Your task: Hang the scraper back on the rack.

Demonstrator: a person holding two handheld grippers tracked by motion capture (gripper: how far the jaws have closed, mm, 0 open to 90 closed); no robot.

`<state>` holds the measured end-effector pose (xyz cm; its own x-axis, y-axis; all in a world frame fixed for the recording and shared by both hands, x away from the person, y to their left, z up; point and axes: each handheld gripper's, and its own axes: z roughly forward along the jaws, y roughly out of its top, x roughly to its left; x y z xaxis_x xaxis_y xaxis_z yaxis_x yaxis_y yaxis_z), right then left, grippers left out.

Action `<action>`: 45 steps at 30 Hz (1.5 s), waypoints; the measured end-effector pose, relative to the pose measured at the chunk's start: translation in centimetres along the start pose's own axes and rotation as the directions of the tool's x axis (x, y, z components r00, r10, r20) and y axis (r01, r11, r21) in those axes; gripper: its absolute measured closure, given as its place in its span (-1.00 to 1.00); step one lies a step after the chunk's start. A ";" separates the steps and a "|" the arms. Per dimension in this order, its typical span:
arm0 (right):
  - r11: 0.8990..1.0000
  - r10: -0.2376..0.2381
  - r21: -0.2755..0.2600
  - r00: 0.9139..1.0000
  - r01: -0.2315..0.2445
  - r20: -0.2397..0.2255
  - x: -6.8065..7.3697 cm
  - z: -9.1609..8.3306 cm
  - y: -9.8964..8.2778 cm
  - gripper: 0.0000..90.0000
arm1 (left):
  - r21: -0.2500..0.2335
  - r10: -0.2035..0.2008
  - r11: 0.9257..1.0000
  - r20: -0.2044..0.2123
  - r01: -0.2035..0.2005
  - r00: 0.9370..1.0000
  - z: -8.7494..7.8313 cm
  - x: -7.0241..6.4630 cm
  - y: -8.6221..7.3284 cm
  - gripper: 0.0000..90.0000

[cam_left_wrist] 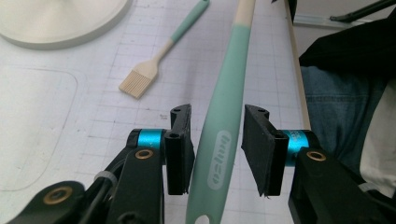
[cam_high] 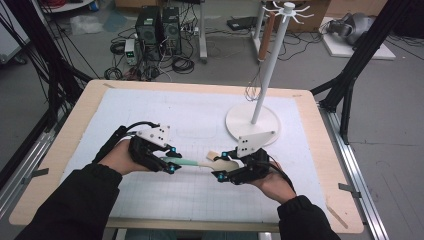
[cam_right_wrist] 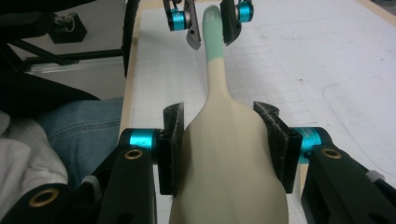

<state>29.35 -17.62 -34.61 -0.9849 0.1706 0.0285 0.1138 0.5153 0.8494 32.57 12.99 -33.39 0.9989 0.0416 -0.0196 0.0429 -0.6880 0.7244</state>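
Two hand-held grippers are sharing one cream-bladed, mint-handled silicone spatula (cam_high: 200,162) above tabletop (cam_high: 210,200): right hand-held gripper (cam_right_wrist: 224,144) clamping blade; left hand-held gripper (cam_left_wrist: 217,149) narrow, straddling handle w/ gaps, prob. for handover.

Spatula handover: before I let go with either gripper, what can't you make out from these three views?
- Spatula: its head tip is cut off by the bottom edge of the right gripper view.
- Left gripper: in the left gripper view a gap shows on each side of the handle, so open; in the high view it is too small to tell.
- Pastry brush: in the high view the right gripper hides most of it.
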 end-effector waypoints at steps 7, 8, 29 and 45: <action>1.000 -0.006 0.023 1.000 0.006 -0.007 -0.1 0.2 -0.2 0.19 | 0.003 0.031 1.000 0.027 -0.031 0.999 -0.1 -0.3 0.0 0.59; 1.000 -0.010 0.026 1.000 0.011 -0.005 -0.2 0.3 -0.2 0.17 | 0.003 0.036 0.999 0.032 -0.036 0.999 -0.1 -0.3 0.0 0.60; 0.996 -0.011 0.089 1.000 0.012 -0.012 -0.5 0.8 -0.8 0.11 | 0.014 0.060 0.998 0.043 -0.060 0.997 0.0 -0.9 0.5 0.66; 0.992 -0.017 0.124 0.999 0.020 -0.028 -0.8 1.5 1.3 0.01 | 0.025 0.080 0.996 0.034 -0.080 0.996 0.1 -1.2 1.2 0.66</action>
<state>30.44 -15.80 -34.27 -0.9900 0.1383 0.0287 0.1090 0.6192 0.7776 31.40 11.99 -32.58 0.9992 -0.0379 0.0147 -0.0372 -0.7068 0.7065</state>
